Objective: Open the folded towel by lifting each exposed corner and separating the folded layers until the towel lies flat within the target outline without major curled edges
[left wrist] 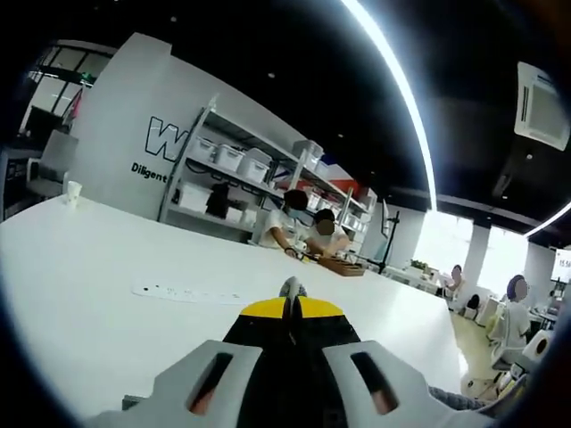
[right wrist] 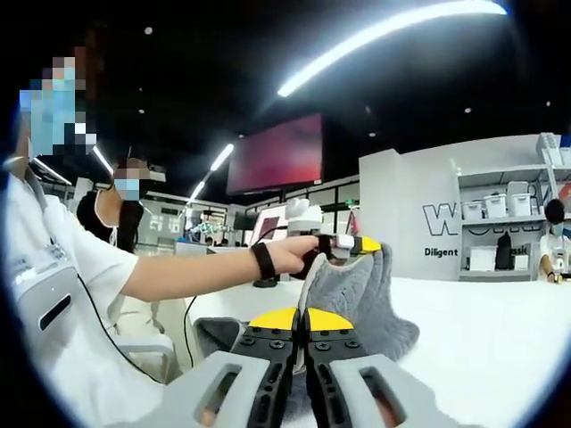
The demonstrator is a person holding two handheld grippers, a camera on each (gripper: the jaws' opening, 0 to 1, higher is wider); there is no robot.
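The grey towel [right wrist: 361,299] is lifted off the white table [right wrist: 500,339] and hangs in folds between the two grippers. In the right gripper view, a person's hand holds my left gripper [right wrist: 355,244] at the towel's top corner. A small grey tuft of towel [left wrist: 290,287] sticks out between the yellow tips of my left gripper [left wrist: 290,308], which is shut on it. My right gripper [right wrist: 303,318] is low in front with its yellow tips together. The towel's pale edge runs down into them, so it is pinched there.
A white power strip [left wrist: 192,292] lies on the table [left wrist: 98,267] ahead of the left gripper. Two people sit at the far edge by a wooden tray [left wrist: 343,266], with shelves of boxes [left wrist: 232,165] behind. A person in a white shirt [right wrist: 53,294] stands close on the left.
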